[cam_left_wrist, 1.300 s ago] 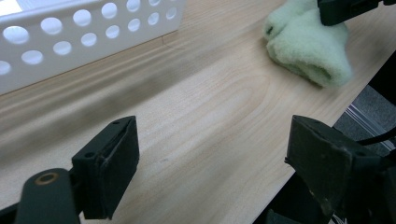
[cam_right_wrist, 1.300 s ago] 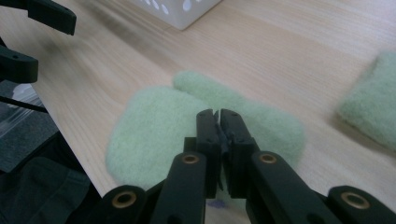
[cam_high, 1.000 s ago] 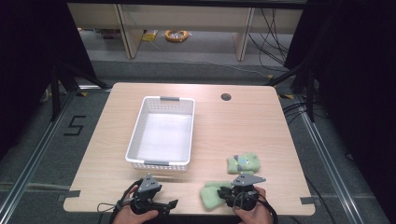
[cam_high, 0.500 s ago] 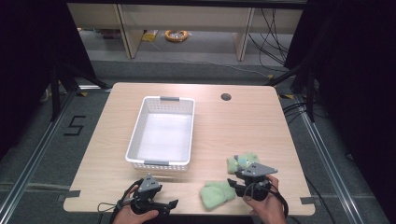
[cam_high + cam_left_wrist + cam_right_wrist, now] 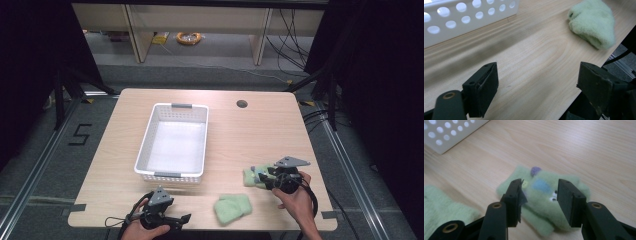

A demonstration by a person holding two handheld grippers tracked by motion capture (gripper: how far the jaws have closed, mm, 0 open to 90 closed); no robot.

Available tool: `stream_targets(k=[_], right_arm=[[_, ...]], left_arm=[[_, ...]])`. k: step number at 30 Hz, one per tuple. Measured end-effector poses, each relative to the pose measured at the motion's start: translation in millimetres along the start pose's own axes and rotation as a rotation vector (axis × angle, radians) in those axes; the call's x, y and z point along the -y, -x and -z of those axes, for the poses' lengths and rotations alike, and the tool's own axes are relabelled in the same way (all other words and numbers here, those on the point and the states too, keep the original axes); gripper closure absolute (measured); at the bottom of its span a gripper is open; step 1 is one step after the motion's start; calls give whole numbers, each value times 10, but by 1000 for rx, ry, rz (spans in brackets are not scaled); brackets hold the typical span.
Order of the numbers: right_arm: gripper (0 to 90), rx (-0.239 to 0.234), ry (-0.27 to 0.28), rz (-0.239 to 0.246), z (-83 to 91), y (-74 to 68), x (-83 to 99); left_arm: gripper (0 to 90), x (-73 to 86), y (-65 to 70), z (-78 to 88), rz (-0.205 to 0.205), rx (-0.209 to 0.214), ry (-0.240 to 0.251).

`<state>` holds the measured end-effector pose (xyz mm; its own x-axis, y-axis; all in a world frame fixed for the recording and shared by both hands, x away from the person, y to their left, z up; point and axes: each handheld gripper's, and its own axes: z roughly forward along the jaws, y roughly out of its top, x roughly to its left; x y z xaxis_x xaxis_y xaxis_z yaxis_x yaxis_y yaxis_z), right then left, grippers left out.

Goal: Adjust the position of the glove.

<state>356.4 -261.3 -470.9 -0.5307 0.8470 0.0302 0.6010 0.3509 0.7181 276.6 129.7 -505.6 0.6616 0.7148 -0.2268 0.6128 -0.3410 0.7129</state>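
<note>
A plain green fuzzy cloth lies near the table's front edge. To its right lies a second green fuzzy cloth with blue and purple patches, a button and small eyes. My right gripper hovers over this patched cloth. Its jaws have just been opening and stand astride the cloth without pressing on it. My left gripper rests open at the front left, with bare wood between its jaws.
A white perforated basket stands empty at the table's centre left. A round cable hole sits at the back. The front table edge runs just under both hands.
My right gripper has moved to the right, away from the plain green cloth and over the patched one, and its jaws stand wider. The left gripper has stayed still.
</note>
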Motion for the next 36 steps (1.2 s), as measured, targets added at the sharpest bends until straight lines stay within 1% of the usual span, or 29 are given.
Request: stream_targets(k=[1, 2, 3, 4, 5, 6, 7, 10, 11, 12, 15, 17, 18, 19, 20, 21, 22, 23, 25, 26, 27, 28, 30, 31, 32, 33, 34, 35, 36], right_arm=[[552, -4, -1, -26, -21, -4, -14], [550, -15, 3, 13, -89, 29, -42], [548, -18, -4, 9, -107, 28, -50], [545, -2, -20, -9, -114, 17, -64], [541, -1, -23, -24, -136, 11, -76], [533, -20, -43, -60, -157, -5, -85], [530, -12, -39, -46, -179, 4, -87], [530, -21, -46, -41, -220, 20, -83], [530, -11, -53, -48, -229, 11, -83], [531, -16, -69, -66, -243, -5, -88], [531, -33, -86, -73, -273, -10, -88], [535, -21, -97, -67, -302, -16, -77], [537, -27, -99, -50, -323, -5, -65], [539, -39, -113, -65, -322, -14, -68], [542, -33, -101, -49, -333, -2, -64], [546, -22, -99, -51, -326, -6, -62], [547, -23, -108, -55, -325, -9, -62], [548, -25, -104, -53, -332, -7, -56], [557, -15, -111, -46, -333, -4, -42], [562, -13, -111, -55, -333, -12, -42], [571, -8, -107, -37, -343, -5, -35], [581, -7, -116, -47, -344, -15, -37], [595, -5, -99, -15, -362, -9, -26], [595, -5, -99, -15, -362, -9, -26], [623, -3, -115, -24, -355, -19, -22], [638, -15, -120, -20, -358, -8, -20], [638, -15, -120, -20, -358, -8, -20], [654, -1, -110, -5, -365, 4, -4], [679, -4, -104, 0, -368, 18, 5]], left_arm=[[163, 0, 0, -1, 2, 0, 0], [163, 0, 1, -1, 1, 1, 0], [163, 1, 7, -6, 6, 1, 6], [163, 1, 9, -6, 6, 2, 7], [163, 0, 7, -4, 6, 4, 5], [163, -1, 6, -2, 7, 6, 3], [163, -1, 5, -2, 8, 5, 5], [163, 0, 0, -2, 9, 8, 7], [163, -3, -2, 4, 8, 12, -2], [163, -2, 4, 1, 6, 8, 1], [163, -2, 5, 2, -2, 6, 0], [163, -4, 3, 5, -6, 7, -4], [163, -1, 9, -1, 6, 7, 7], [163, -1, 8, -1, 7, 7, 6], [163, -1, 8, 0, 8, 7, 6], [163, -2, 7, 2, 8, 7, 6], [163, -1, 8, 2, 8, 7, 7], [163, -3, 2, 9, -4, 7, -2], [163, -3, 5, 8, -5, 8, -2], [163, -3, 5, 8, -6, 9, -3], [163, -3, 6, 8, -5, 9, -3], [163, -4, 5, 9, -6, 9, -2], [163, -4, 5, 9, -5, 9, -1], [163, -3, 5, 10, -3, 9, -1], [163, -2, 4, 9, -3, 9, -3], [163, -1, 4, 8, -3, 9, -3], [163, -1, 4, 8, -3, 9, -3], [163, 0, 7, 5, -3, 7, -1], [163, -3, 6, 10, -1, 17, -12]])
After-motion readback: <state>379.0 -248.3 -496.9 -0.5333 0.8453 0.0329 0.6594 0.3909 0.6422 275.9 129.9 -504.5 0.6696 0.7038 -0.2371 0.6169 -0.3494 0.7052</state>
